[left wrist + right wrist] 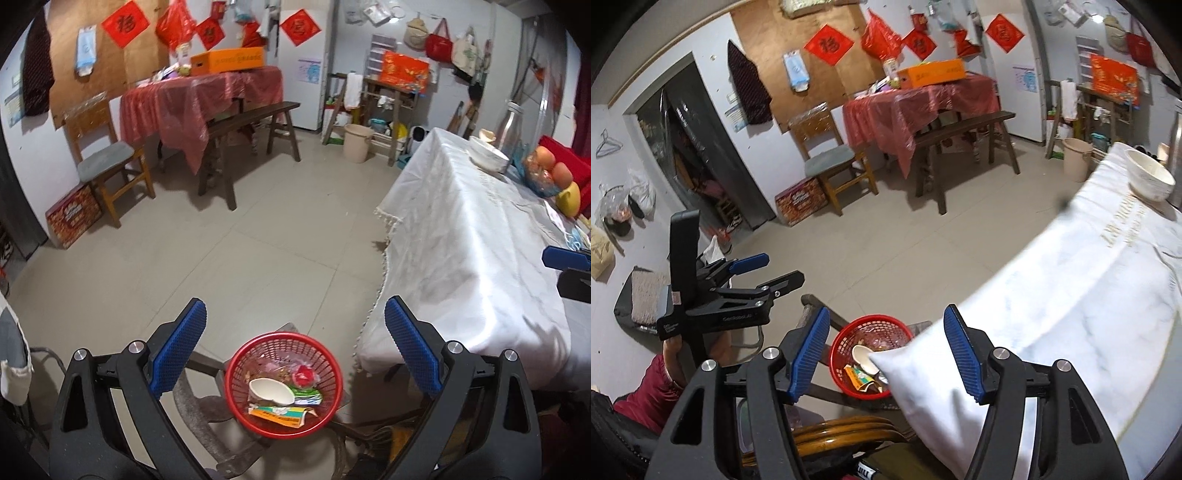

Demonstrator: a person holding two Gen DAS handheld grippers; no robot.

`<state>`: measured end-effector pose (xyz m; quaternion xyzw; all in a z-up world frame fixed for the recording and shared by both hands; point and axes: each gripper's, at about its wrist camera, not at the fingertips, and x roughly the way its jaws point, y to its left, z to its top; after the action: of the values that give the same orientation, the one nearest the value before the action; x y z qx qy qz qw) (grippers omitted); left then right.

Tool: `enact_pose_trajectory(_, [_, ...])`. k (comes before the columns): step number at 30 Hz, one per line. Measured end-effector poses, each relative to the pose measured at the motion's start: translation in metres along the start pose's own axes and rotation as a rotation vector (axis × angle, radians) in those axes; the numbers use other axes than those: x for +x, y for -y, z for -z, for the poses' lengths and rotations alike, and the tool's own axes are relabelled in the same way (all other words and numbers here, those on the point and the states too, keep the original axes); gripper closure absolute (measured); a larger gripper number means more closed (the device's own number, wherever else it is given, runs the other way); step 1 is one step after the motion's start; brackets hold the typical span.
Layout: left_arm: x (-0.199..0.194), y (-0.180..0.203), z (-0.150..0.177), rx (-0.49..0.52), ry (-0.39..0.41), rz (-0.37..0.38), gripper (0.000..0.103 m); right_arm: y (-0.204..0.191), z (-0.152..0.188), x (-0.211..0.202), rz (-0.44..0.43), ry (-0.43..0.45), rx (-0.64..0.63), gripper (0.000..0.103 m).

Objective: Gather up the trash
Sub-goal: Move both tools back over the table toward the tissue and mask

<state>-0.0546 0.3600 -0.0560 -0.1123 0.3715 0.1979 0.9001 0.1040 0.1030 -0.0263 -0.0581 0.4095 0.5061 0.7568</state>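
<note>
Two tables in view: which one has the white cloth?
The near table on the right, beside the red basket, has the white cloth and bowls. The far table by the back wall wears red plastic.

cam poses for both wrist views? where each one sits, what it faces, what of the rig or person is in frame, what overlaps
Left wrist: on the left gripper, jaws open and empty, angled down at the red basket of trash on a stool; the white-clothed table is to the right.
Right wrist: on the right gripper, open, same heading; it shows the left gripper and a hand in a red sleeve.
Shared: the basket, the table, the red-covered far table.
</note>
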Motion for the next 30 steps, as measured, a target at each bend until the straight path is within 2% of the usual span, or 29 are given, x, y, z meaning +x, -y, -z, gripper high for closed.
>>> enact_pose_trajectory(12, [-0.011,0.081,-0.019,0.11,0.041,0.115,0.007,0.076,0.032,-0.065,0.105,0.124,0.14,0.038])
enact_pose_trajectory(20, [-0.006,0.156,-0.031,0.177,0.035,0.225,0.007,0.146,0.069,-0.121,0.26,0.23,0.26,0.035])
enact_pose_trajectory(26, [0.004,0.218,-0.037,0.259,0.025,0.288,0.007,0.201,0.101,-0.158,0.389,0.288,0.366,0.034])
enact_pose_trajectory(30, [0.017,0.259,-0.043,0.302,0.005,0.333,0.007,0.237,0.123,-0.179,0.444,0.31,0.442,0.034])
